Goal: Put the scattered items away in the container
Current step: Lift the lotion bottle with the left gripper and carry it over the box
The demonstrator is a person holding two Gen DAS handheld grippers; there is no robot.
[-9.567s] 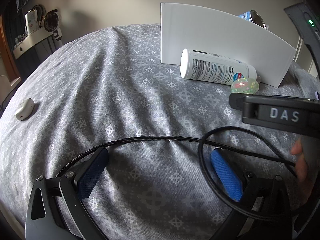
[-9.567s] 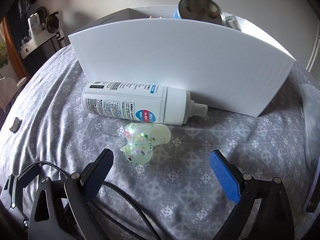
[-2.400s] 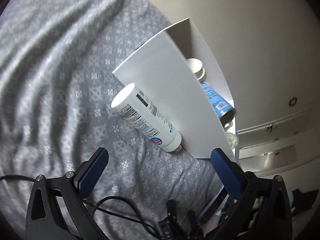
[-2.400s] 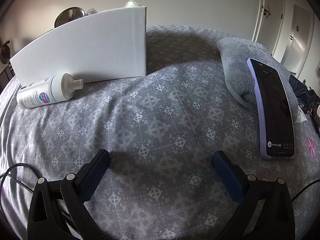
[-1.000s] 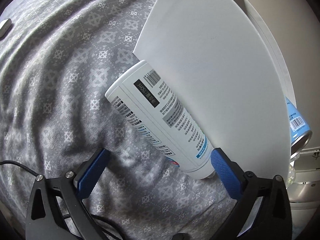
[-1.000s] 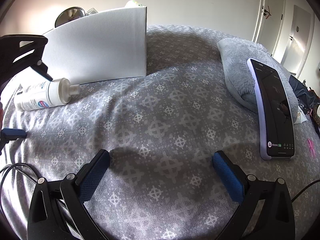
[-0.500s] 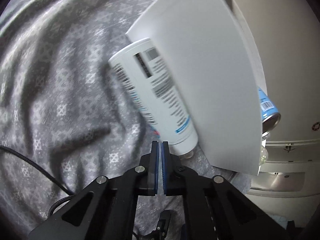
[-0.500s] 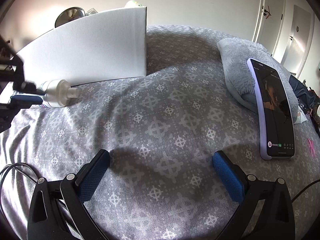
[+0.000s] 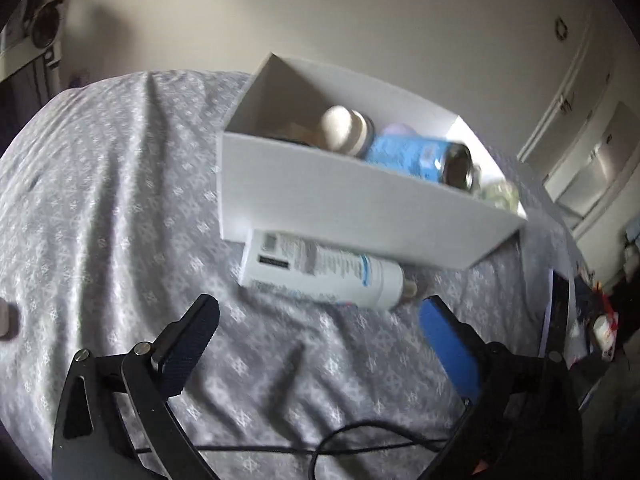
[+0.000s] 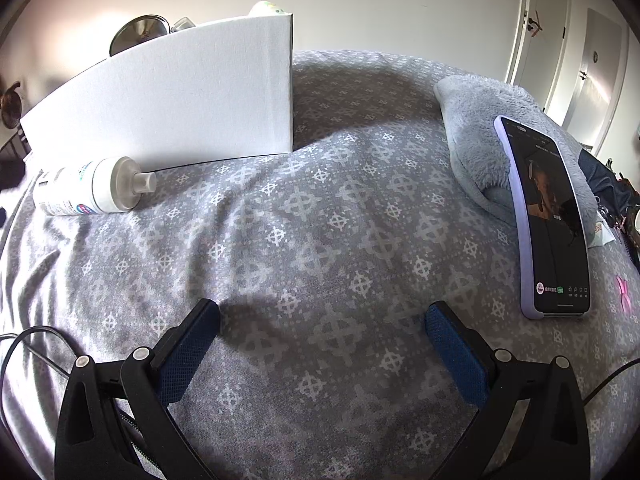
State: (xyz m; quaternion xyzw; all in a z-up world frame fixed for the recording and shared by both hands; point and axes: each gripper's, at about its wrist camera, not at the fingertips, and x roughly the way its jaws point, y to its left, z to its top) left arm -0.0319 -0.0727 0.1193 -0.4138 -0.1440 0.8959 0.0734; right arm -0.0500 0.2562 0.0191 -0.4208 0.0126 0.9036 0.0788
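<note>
A white pump bottle (image 9: 320, 270) lies on its side on the grey bedspread, against the front wall of the white box (image 9: 352, 216). The box holds a blue can (image 9: 416, 158), a white-capped jar (image 9: 344, 130) and a pale glitter toy (image 9: 500, 196). My left gripper (image 9: 316, 324) is open and empty, just short of the bottle. In the right wrist view the bottle (image 10: 92, 188) lies far left beside the box (image 10: 180, 100). My right gripper (image 10: 320, 328) is open and empty over bare bedspread.
A phone (image 10: 548, 216) in a lilac case leans on a grey plush cushion (image 10: 480, 136) at the right. A black cable (image 9: 320, 446) runs across the bedspread by the left gripper. A small grey object (image 9: 8, 322) lies at the far left. Doors stand behind.
The left gripper, shut half a second ago beside the bottle, has opened and pulled back and up. The bottle still lies against the box. The right gripper has not moved.
</note>
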